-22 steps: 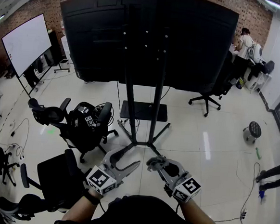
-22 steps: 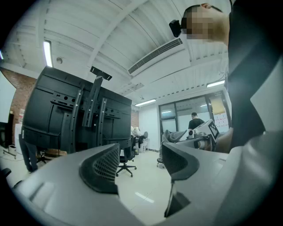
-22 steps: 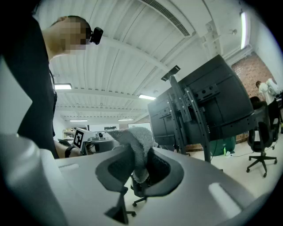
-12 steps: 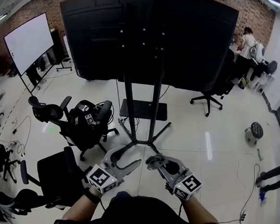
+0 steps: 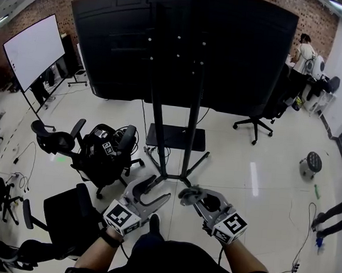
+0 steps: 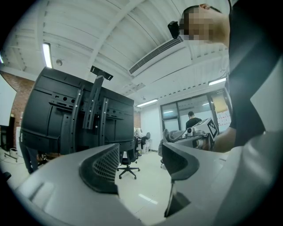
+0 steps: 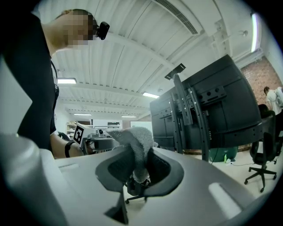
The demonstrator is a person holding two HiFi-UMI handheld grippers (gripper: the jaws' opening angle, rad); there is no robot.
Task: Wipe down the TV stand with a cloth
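Observation:
The black TV stand [image 5: 172, 127] rises in front of me on two posts, its legs spread on the floor and a big dark screen [image 5: 236, 55] mounted on top, seen from behind. My right gripper [image 5: 185, 195] is shut on a grey cloth [image 7: 138, 148] that bunches up between its jaws. The cloth [image 5: 189, 194] shows as a small grey wad near the stand's base. My left gripper [image 5: 157, 188] is open and holds nothing, just left of the right one. The stand's back [image 6: 84, 114] fills the left gripper view, and the stand [image 7: 199, 119] also fills the right side of the right gripper view.
Black office chairs [image 5: 105, 151] crowd the floor to my left, another chair [image 5: 64, 219] close by my left arm. A whiteboard [image 5: 33, 48] stands far left. A chair [image 5: 254, 119] and a person [image 5: 301, 61] are at the back right. A round stool [image 5: 309, 161] is right.
The whole view has shifted slightly as I lean closer to the stand. Both grippers keep their places and states.

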